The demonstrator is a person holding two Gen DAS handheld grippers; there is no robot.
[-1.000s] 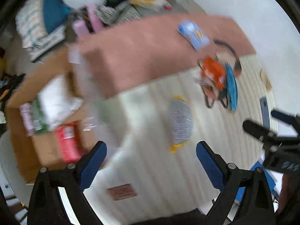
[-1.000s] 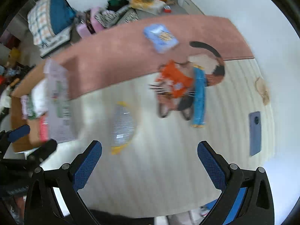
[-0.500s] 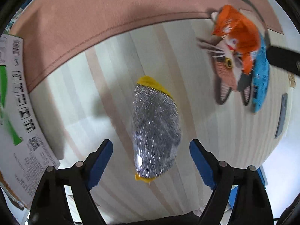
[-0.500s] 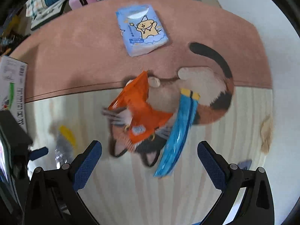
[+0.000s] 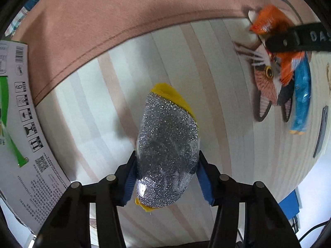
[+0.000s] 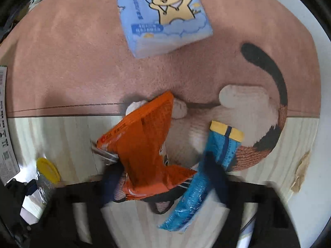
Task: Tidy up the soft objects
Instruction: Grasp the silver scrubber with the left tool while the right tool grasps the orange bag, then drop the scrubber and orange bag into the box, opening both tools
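Left gripper (image 5: pixel 166 177): closing, pads pressing the silver-and-yellow scrubber (image 5: pixel 167 146) on the striped mat (image 5: pixel 217 82).
Right gripper (image 6: pixel 163 181): closing, blurred, around the orange packet (image 6: pixel 144 153).
Change: both were spread wide, higher up.

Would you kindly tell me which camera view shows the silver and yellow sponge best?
The left wrist view: the sponge fills the middle, sharp, between the closing blue pads of the left hand-held gripper. The right wrist view shows only a small, blurred part of it at the lower left edge.
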